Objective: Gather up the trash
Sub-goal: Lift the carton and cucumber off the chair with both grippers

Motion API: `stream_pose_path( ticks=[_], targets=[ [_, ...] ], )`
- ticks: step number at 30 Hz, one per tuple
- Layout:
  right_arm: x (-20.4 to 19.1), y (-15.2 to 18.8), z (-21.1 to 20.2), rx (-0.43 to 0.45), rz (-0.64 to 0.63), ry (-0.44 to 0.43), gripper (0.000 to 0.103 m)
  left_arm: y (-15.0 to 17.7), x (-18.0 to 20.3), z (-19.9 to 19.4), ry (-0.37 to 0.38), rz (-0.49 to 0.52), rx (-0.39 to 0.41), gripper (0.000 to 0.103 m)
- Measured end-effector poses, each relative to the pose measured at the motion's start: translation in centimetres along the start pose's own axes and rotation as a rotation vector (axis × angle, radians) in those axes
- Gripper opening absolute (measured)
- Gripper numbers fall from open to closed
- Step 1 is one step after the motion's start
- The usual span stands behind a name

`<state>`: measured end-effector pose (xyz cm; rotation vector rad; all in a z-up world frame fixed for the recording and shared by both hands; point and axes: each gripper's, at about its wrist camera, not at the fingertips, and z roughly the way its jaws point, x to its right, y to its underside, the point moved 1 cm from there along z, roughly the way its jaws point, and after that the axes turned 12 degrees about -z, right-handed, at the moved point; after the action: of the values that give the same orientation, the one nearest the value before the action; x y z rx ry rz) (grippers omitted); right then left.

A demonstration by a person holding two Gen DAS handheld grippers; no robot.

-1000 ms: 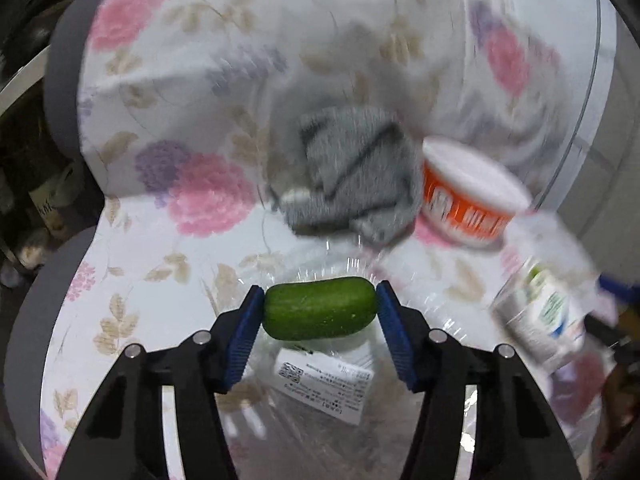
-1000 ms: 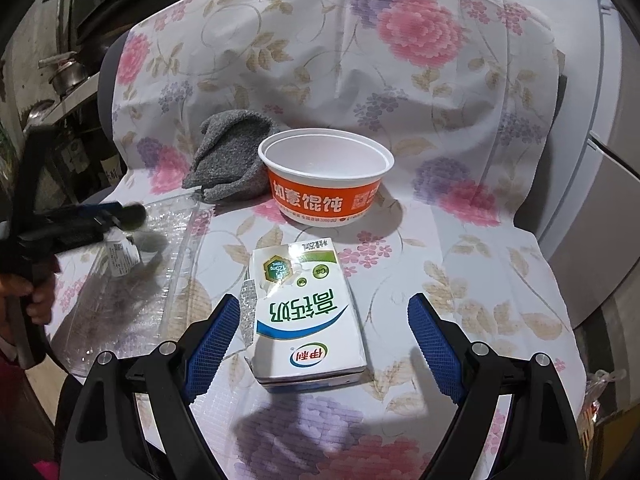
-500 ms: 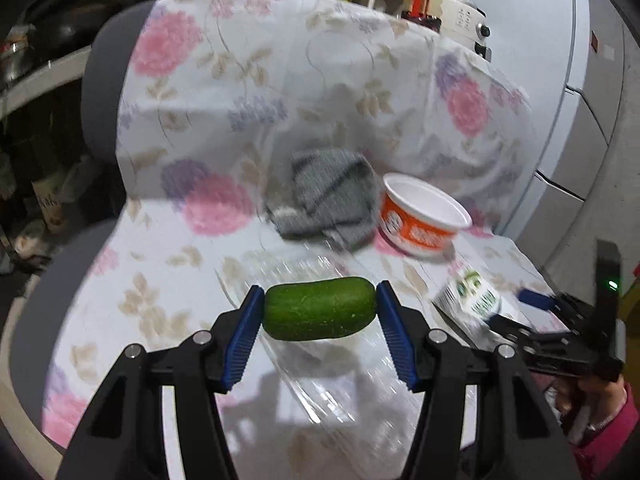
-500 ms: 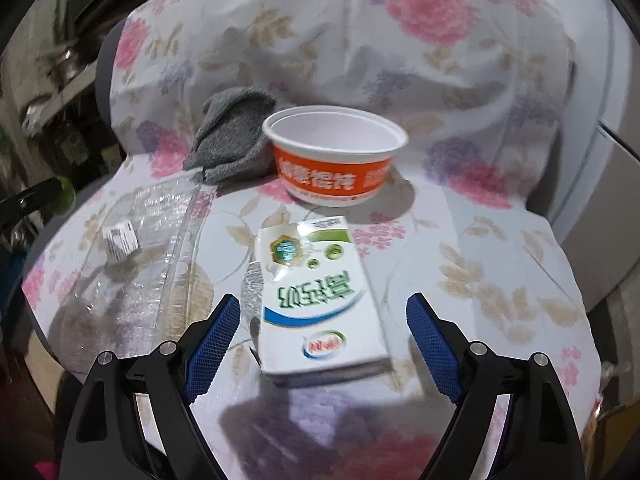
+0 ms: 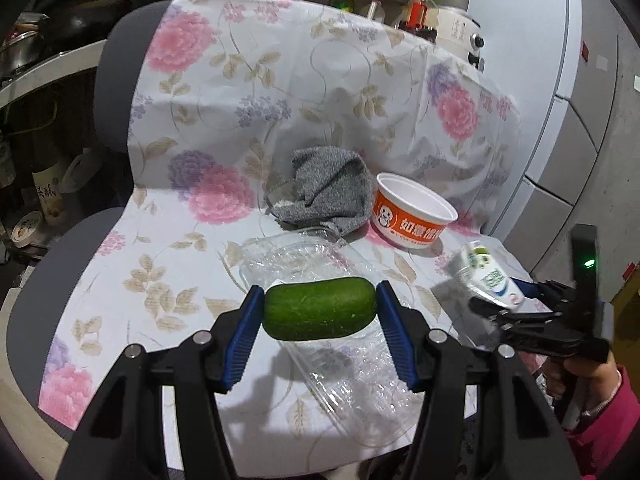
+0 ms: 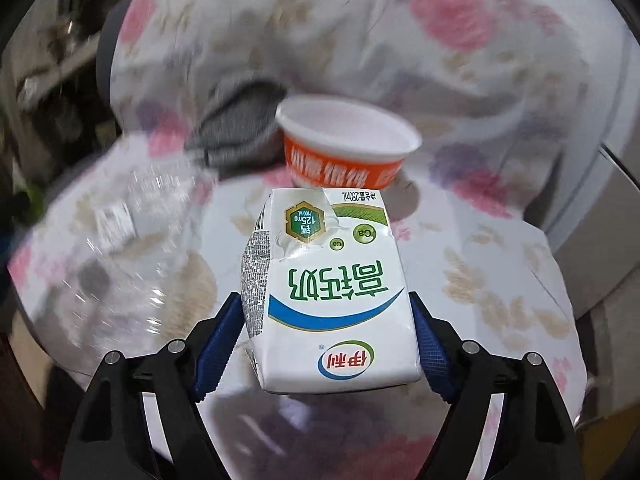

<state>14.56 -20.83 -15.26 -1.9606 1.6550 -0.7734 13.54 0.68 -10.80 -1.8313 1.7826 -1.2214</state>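
My left gripper (image 5: 320, 316) is shut on a short green cucumber piece (image 5: 320, 314) and holds it above a clear plastic tray (image 5: 320, 264) on the flowered cloth. My right gripper (image 6: 328, 336) is shut on a white and green milk carton (image 6: 328, 280) and holds it lifted off the cloth. The carton (image 5: 486, 276) and the right gripper also show at the right of the left wrist view. An orange and white paper bowl (image 5: 412, 216) stands empty behind it and shows in the right wrist view (image 6: 344, 144) too.
A grey knitted cloth (image 5: 324, 192) lies beside the bowl. The flowered cloth (image 5: 192, 240) covers a grey chair. The clear tray (image 6: 120, 240) with a white label lies at the left. Shelves with pots and bottles stand at the left, a pale cabinet (image 5: 560, 160) at the right.
My right gripper has closed on the milk carton and lifted it off the cloth. My left gripper has pulled back and up with the cucumber piece still in it.
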Motion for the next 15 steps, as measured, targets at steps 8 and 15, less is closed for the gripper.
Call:
stream_pose_path(
  ticks=[8,15],
  targets=[
    [-1.9,0.5,-7.0,0.111,0.095,-0.019,0.079,-0.2,-1.1,-3.3,-0.003,-0.021,0.067,0.056],
    [-2.9,1.8,-9.4,0.133,0.118,-0.055,0.080,0.0,-2.4,-6.1,-0.036,-0.048,0.121,0.056]
  ],
)
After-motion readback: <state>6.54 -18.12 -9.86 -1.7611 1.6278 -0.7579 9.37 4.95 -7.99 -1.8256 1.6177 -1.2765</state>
